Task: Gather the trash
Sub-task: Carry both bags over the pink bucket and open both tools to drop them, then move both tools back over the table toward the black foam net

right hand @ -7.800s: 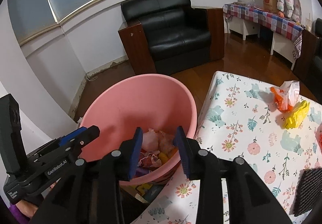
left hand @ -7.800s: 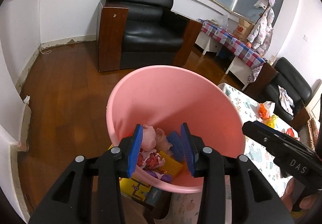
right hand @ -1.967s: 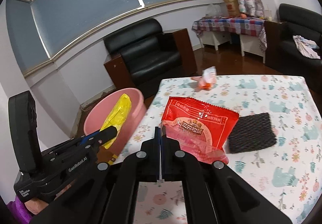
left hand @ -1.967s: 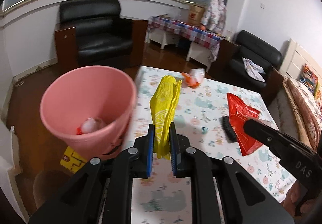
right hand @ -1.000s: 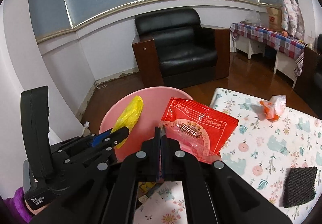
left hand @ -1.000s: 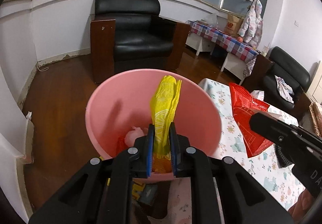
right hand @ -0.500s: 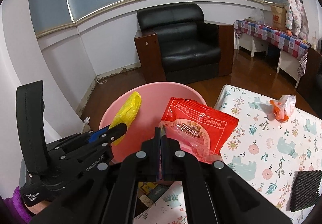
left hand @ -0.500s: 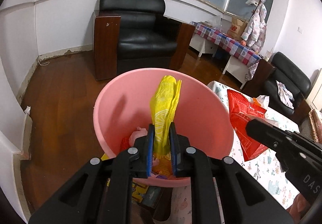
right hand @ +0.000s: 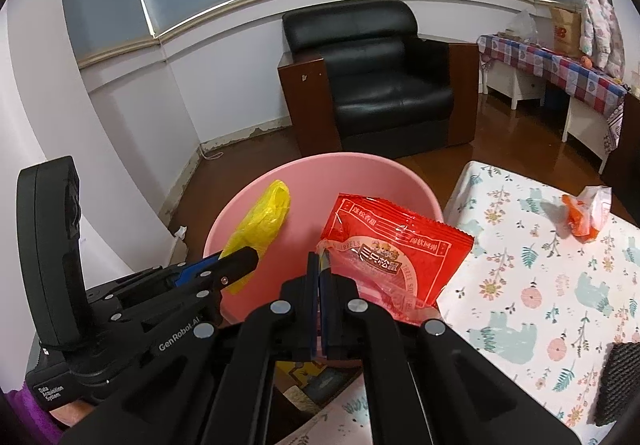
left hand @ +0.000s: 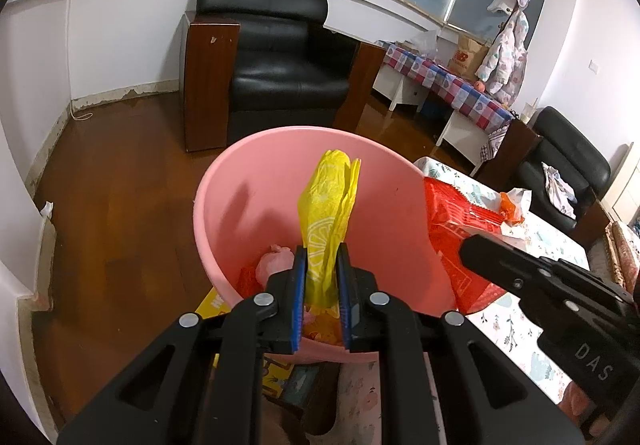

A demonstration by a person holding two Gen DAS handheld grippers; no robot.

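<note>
A pink bucket (left hand: 256, 181) (right hand: 360, 173) stands on the floor beside the table, with crumpled trash in its bottom. My left gripper (left hand: 322, 261) (right hand: 236, 259) is shut on a yellow plastic bag (left hand: 328, 205) (right hand: 260, 225), which stands up over the bucket's opening. My right gripper (right hand: 319, 265) is shut on the clear edge of a red snack packet (right hand: 392, 249) (left hand: 452, 221), held over the bucket's right rim. The right gripper's black body (left hand: 552, 285) shows at the right of the left wrist view.
A table with a floral cloth (right hand: 540, 277) lies right of the bucket, bearing an orange and white wrapper (right hand: 586, 213) and a black mesh pad (right hand: 618, 381). A black armchair (left hand: 276, 61) stands behind the bucket. A yellow box (left hand: 276, 373) lies on the wooden floor under the bucket.
Both grippers have drawn slightly closer to the bucket, which now looks larger; the red packet now overlaps the bucket's right rim. Both grips are unchanged.
</note>
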